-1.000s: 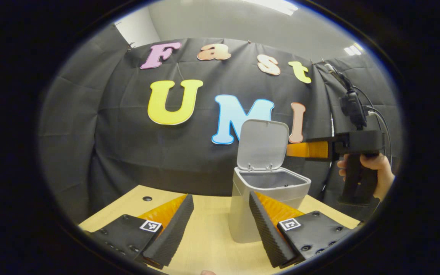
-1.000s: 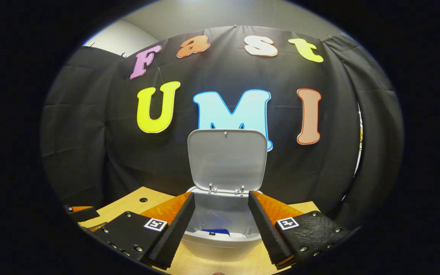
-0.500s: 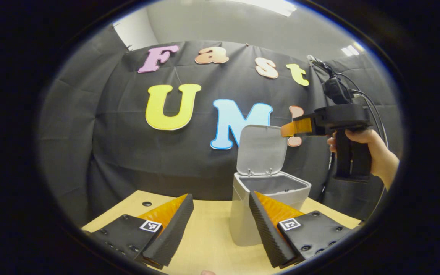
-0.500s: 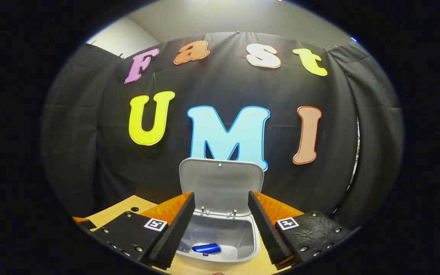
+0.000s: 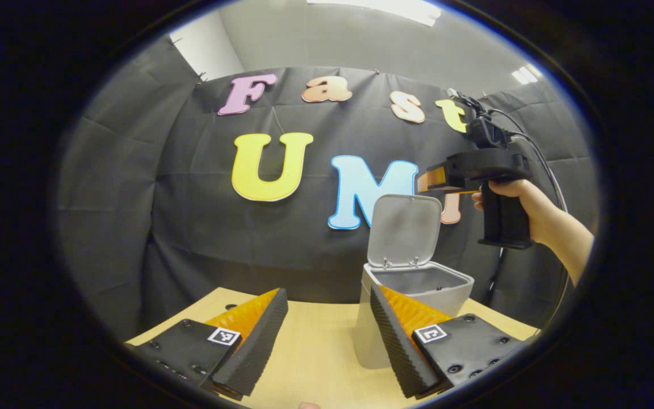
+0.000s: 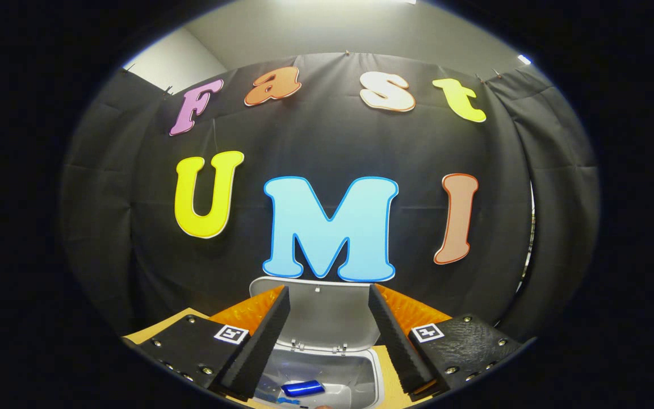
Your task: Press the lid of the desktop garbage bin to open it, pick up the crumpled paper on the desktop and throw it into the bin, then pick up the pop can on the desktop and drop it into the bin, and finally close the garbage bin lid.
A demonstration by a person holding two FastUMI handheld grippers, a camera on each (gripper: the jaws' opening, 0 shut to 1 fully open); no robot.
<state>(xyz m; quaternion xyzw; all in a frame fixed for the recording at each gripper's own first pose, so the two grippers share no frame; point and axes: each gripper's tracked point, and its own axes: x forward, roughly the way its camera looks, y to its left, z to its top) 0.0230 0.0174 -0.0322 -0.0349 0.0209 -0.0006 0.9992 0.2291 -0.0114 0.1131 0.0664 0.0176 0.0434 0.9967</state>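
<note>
Grey plastic makes up the desktop garbage bin (image 5: pixel 415 295), which stands on the wooden bench (image 5: pixel 315 346) with its lid (image 5: pixel 403 230) swung upright on the rear hinge. Looking down from the right gripper view, the blue pop can (image 6: pixel 302 388) lies on its side at the bottom of the bin (image 6: pixel 369 369); a pale scrap beside it may be the crumpled paper, though it is too small to be sure. So the opening and the can drop look done, the paper most likely too, and only the closing of the lid (image 6: pixel 327 315) appears left.

The right hand-held gripper (image 6: pixel 327 335) hangs above the open bin with its fingers spread wide and nothing between them. In the left gripper view it (image 5: pixel 435 180) is gripped by a hand (image 5: pixel 523 204) just above the lid's top edge, apart from it. The left hand-held gripper (image 5: pixel 327 335) sits low over the bench, near the bin's front, also wide and empty.
</note>
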